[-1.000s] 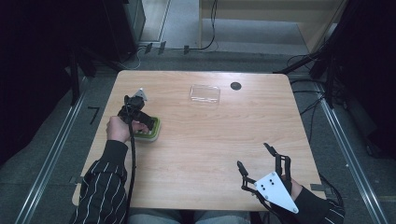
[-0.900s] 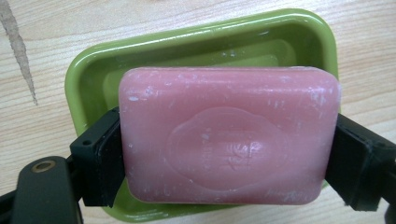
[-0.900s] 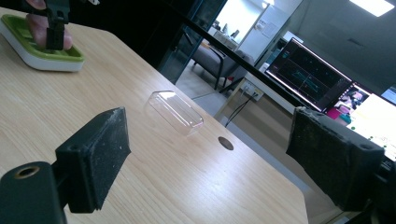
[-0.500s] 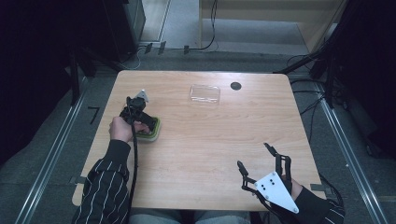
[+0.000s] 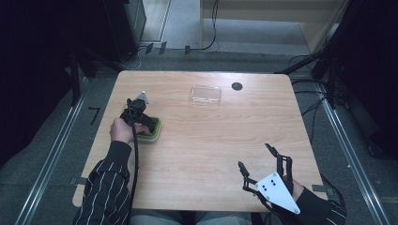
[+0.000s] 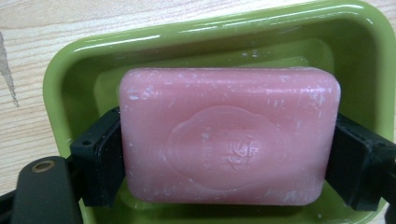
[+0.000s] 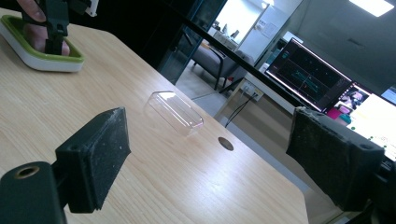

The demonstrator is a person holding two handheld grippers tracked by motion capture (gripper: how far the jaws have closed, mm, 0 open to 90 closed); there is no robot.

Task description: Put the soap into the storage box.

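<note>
A pink bar of soap (image 6: 229, 140) lies in a green soap dish (image 6: 70, 60) with a white base. In the left gripper view my left gripper (image 6: 229, 161) is shut on the bar, one black pad pressed against each short end. The high view places this gripper (image 5: 141, 119) over the dish (image 5: 156, 132) at the table's left side, pointing down, with a hand around it. Near the front right corner my right gripper (image 5: 254, 155) is held open above the wood, nothing between its pads (image 7: 95, 156).
A clear plastic lid (image 5: 205, 94) lies toward the far middle of the table, also in the right gripper view (image 7: 175, 112). A small dark round hole (image 5: 237, 86) sits just right of it. Monitors glow beyond the far edge.
</note>
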